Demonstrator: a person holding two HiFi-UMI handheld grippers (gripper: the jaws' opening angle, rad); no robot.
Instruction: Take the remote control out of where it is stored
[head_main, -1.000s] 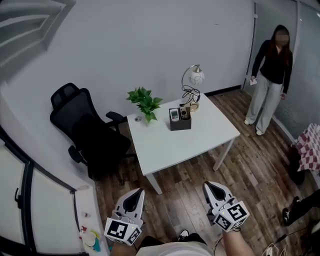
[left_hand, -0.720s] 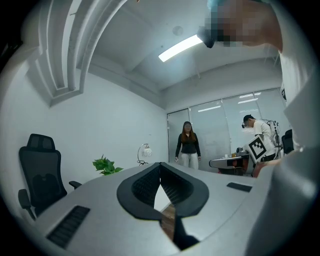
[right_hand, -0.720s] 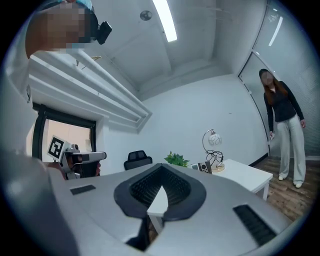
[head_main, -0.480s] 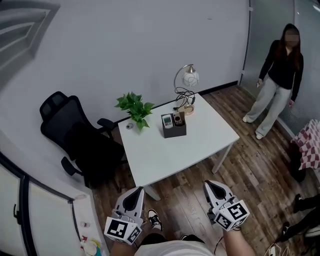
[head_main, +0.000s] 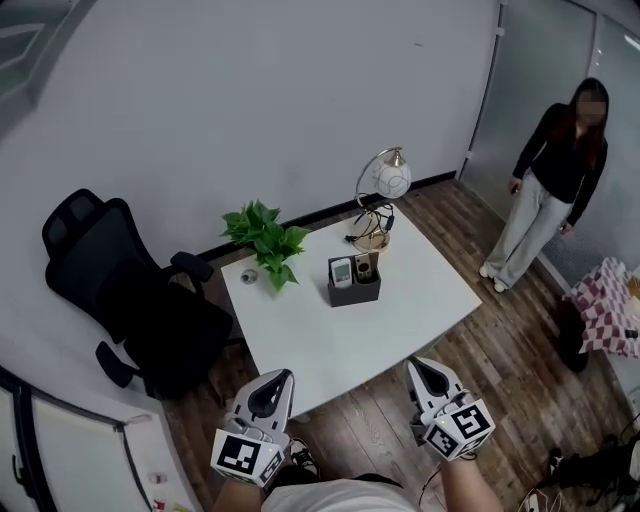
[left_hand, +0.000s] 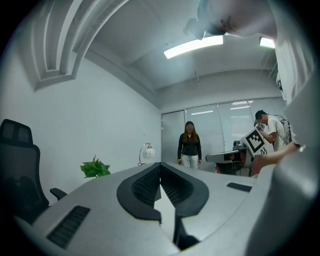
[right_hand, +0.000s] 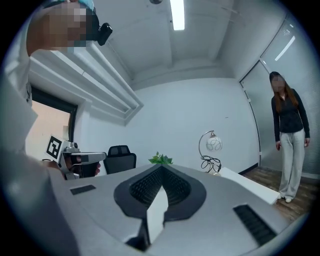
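A pale-walled office with a wood floor (head_main: 505, 345) holds a white counter (head_main: 320, 345), and a dark box (head_main: 355, 294) sits on the counter's far half. The remote (head_main: 342, 272) stands upright in the left part of the box, its top showing above the rim. A darker item stands beside it, too small to name. A plant (head_main: 265, 238) stands left of the box, a lamp (head_main: 386, 182) just behind it, and a chair (head_main: 115, 300) far to its left. A person (head_main: 552, 190) stands well to the right of the box, off the counter. The left tool (head_main: 284, 375) and the right tool (head_main: 413, 365) are both on the near side of the box, well apart from it and over the counter's near edge. Each tool has its jaws pressed together with nothing between them. By the look of it, no part of the task is done: the remote sits untouched in the box. What remains is to reach the box, open one tool, grip the remote's top and lift it clear.
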